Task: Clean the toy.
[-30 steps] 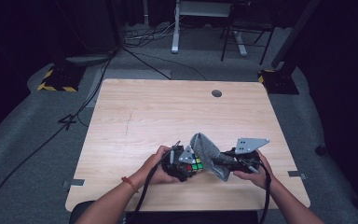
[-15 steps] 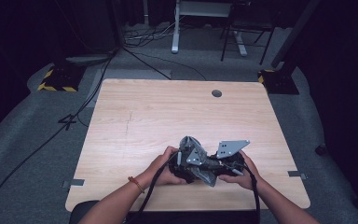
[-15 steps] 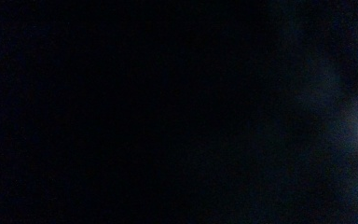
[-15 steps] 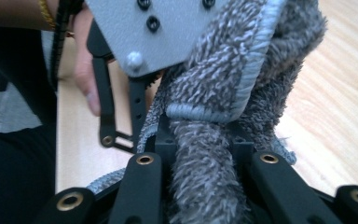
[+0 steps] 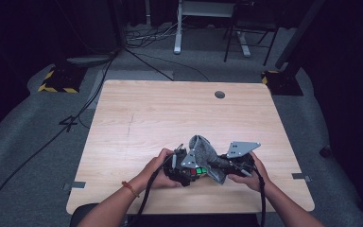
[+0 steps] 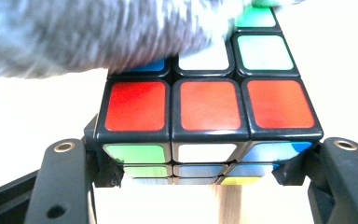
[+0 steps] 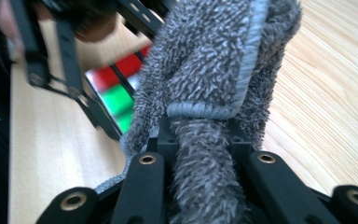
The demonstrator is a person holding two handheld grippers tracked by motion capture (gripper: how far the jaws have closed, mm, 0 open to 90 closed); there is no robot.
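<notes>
A: Nearest the person, the left gripper (image 6: 205, 175) is clamped on the cube (image 6: 207, 107), one jaw on each side, at the near edge of the table (image 5: 137, 123). The right gripper (image 7: 200, 163) pinches a bunched cloth (image 7: 214, 70) and lays it over the cube's top.

B: What's the risk?

A: I'd say the cube twisting. Only the lower layer looks gripped, so a hard wipe could turn the top layers or pop it loose.

B: And farther out?

A: The loose cloth could snag on the left gripper's frame (image 7: 70, 60).
</notes>
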